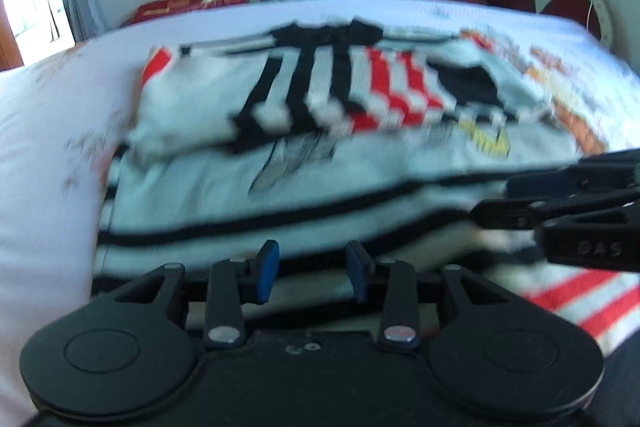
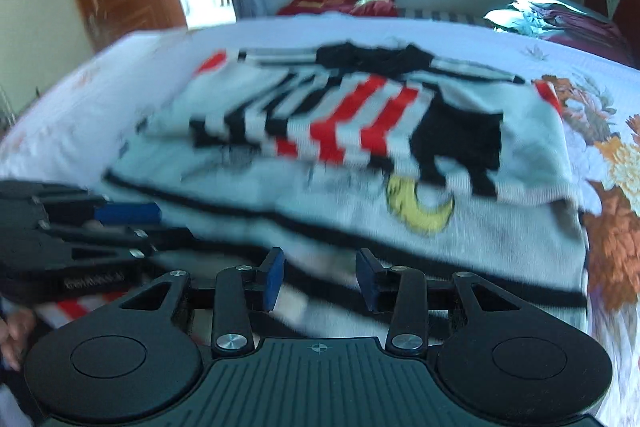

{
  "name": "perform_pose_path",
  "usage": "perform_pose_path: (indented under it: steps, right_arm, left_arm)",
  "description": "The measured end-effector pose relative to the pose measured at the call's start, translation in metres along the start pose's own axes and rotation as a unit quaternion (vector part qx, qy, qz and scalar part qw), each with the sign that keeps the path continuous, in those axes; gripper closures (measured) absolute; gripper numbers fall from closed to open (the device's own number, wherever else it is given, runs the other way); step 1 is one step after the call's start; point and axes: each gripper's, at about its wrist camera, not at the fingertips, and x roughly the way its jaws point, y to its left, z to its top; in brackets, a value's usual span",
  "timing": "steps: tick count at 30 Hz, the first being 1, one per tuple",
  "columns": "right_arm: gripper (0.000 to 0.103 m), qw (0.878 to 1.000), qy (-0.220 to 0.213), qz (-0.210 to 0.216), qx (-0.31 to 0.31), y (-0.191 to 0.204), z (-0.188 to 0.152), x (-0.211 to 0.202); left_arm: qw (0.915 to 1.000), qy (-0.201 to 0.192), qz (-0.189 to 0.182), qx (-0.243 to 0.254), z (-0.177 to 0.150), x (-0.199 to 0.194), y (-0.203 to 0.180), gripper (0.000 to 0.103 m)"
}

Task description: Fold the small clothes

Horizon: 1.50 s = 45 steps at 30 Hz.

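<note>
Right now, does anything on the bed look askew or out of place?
Nothing stands out. The striped garment lies partly folded on the floral bedsheet, both grippers open at its near hem. Motion blur hides finer detail.

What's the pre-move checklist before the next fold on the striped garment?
1. Left gripper jaws open, nothing between them: ok.
2. Right gripper jaws open, empty: ok.
3. White knit garment with black and red stripes lying on the white floral bedsheet, one part already folded over: ok.
4. Near hem with black stripes just ahead of both grippers: ok.
5. Grippers apart from each other: ok, side by side.
6. Fold edges aligned: cannot tell, frames blurred.
</note>
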Motion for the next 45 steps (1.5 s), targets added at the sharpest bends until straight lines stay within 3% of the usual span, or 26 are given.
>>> perform_pose_path:
  steps: [4, 8, 12, 16, 21, 29, 34, 38, 45]
  right_arm:
    - [0.062, 0.998, 0.002, -0.061, -0.02, -0.006, -0.029, -0.012]
    - [0.062, 0.994, 0.006, -0.113, 0.004, -0.012, -0.04, -0.03]
    - [0.062, 0.996, -0.016, -0.077, 0.038, 0.009, -0.044, -0.052]
    - [0.062, 0.997, -0.013, -0.066, 0.022, 0.044, -0.051, -0.055]
    - [0.062, 0.994, 0.01, -0.111, 0.005, 0.048, -0.078, -0.054]
    - [0.062, 0.988, 0.007, -0.144, 0.051, 0.027, -0.106, -0.091]
    - [0.062, 0.985, 0.001, -0.158, 0.063, 0.032, -0.119, -0.105]
    - [0.062, 0.98, -0.008, -0.176, 0.089, 0.031, -0.129, -0.119]
    - [0.061, 0.973, -0.01, -0.187, 0.137, 0.019, -0.142, -0.14]
  left_arm:
    - [0.9999, -0.009, 0.007, -0.003, -0.024, -0.015, 0.023, 0.063]
    - [0.9998, -0.016, 0.011, -0.01, -0.041, -0.033, 0.038, 0.063]
    - [0.9993, -0.023, -0.001, -0.029, -0.044, -0.051, 0.036, 0.066]
    - [0.9986, -0.039, -0.032, -0.014, -0.048, -0.066, 0.018, 0.066]
    - [0.9995, -0.006, -0.028, -0.017, -0.073, -0.065, 0.017, 0.063]
    - [0.9994, -0.007, -0.018, -0.027, -0.091, -0.085, 0.029, 0.064]
    - [0.9992, -0.009, -0.018, -0.033, -0.098, -0.095, 0.029, 0.058]
    - [0.9987, -0.02, -0.017, -0.044, -0.103, -0.106, 0.034, 0.044]
    - [0.9969, -0.025, -0.023, -0.07, -0.114, -0.122, 0.054, 0.042]
